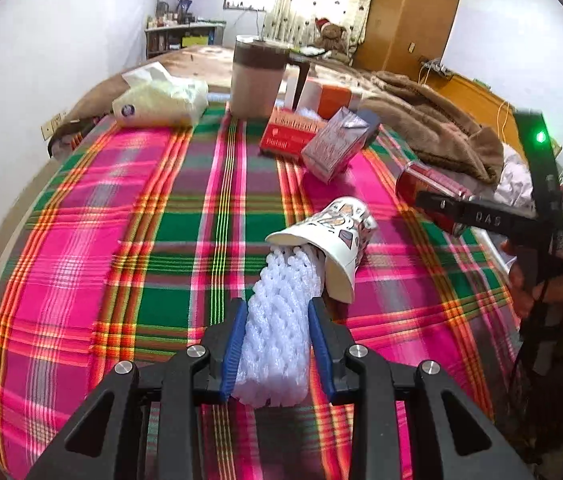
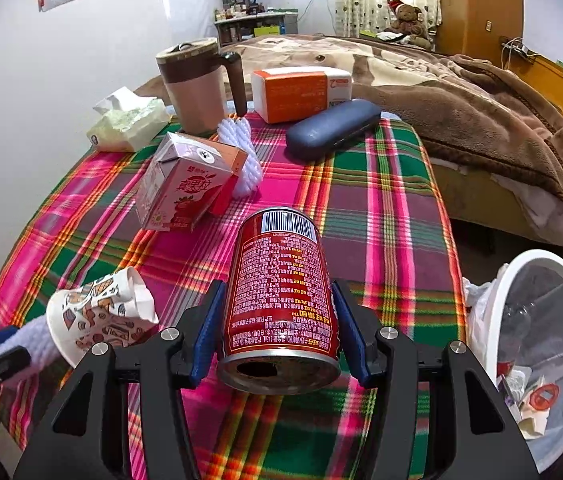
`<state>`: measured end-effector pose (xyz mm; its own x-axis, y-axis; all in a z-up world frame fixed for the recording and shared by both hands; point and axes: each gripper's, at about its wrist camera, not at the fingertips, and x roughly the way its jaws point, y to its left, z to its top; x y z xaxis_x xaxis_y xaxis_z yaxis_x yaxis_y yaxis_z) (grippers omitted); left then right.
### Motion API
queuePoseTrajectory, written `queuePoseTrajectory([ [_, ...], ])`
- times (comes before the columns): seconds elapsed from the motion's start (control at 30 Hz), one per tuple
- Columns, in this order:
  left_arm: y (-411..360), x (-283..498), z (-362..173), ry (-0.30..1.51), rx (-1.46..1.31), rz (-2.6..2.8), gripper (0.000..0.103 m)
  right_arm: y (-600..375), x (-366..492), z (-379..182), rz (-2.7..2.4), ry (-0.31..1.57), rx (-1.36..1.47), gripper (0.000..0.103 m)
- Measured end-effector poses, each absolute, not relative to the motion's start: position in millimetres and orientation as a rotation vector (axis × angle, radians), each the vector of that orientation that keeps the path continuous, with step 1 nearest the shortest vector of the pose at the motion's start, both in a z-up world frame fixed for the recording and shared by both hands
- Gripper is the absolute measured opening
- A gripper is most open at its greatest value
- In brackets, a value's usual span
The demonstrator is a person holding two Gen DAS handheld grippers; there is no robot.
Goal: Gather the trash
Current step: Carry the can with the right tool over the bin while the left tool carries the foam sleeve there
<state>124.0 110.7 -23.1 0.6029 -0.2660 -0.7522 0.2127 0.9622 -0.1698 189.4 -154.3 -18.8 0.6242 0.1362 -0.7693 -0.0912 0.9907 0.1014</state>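
Between the blue pads of my left claw (image 1: 277, 344) sits a white foam net sleeve (image 1: 277, 320), pinched tight, its far end tucked inside a crumpled patterned paper cup (image 1: 337, 240) tipped over the plaid tabletop (image 1: 121, 240). My right claw (image 2: 281, 336) clamps a red drink can (image 2: 281, 292), its opened top facing me. At near right a white bin (image 2: 541, 344) with a plastic liner holds scraps of rubbish. Farther off, a pink milk carton (image 2: 181, 188) lies near a lidded brown mug (image 2: 197, 84).
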Motion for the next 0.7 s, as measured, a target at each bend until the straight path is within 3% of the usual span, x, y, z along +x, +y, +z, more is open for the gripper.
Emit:
queuePoseTrajectory([
  [0.7, 101.1, 63.2, -8.8, 0.832, -0.091, -0.249, 0.032, -183.2, 138.5, -3.7, 0.142, 0.817, 0.096, 0.054],
])
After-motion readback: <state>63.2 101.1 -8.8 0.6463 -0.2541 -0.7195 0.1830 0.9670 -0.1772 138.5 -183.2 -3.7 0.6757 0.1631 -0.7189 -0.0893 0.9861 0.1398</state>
